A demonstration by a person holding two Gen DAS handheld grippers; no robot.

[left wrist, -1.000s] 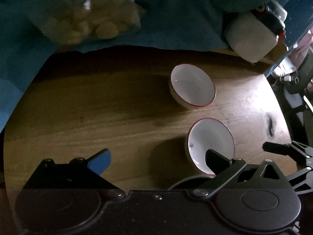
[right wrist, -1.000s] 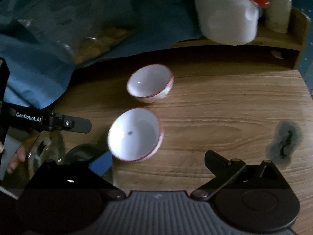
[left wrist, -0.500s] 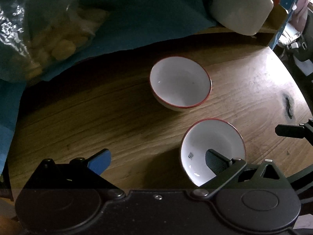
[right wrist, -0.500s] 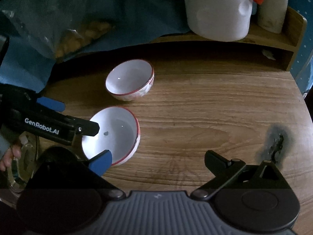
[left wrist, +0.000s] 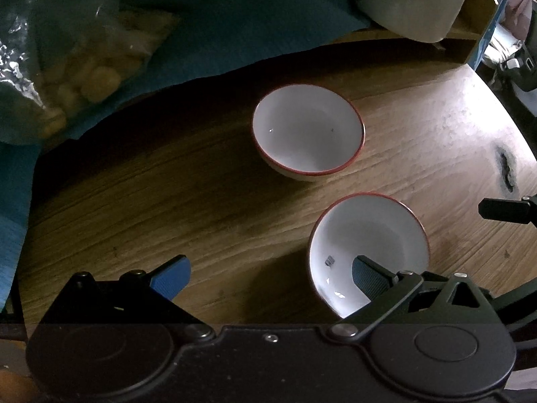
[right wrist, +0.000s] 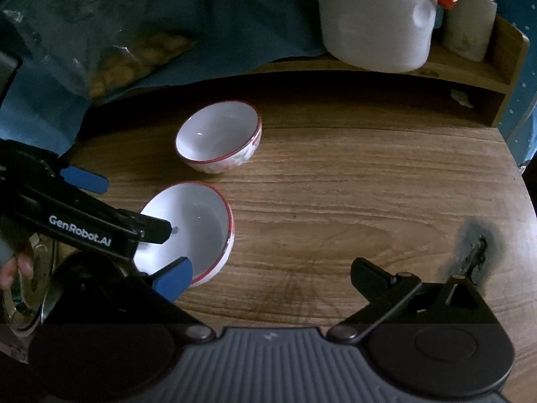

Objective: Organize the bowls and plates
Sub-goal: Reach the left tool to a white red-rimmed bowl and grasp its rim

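The left gripper is spread wide and grips nothing, its right finger dipping over the near bowl, while the right gripper, equally wide and empty, has that bowl at its left finger. The far bowl stands just beyond, apart, both empty on the wooden table. Farther back a blue cloth holds a clear bag of yellowish pieces, beside a white jug on a shelf.

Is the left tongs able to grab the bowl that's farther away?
Probably yes. The left tongs are open, and only bare table lies between them and the far bowl. The near bowl sits off to their right side.
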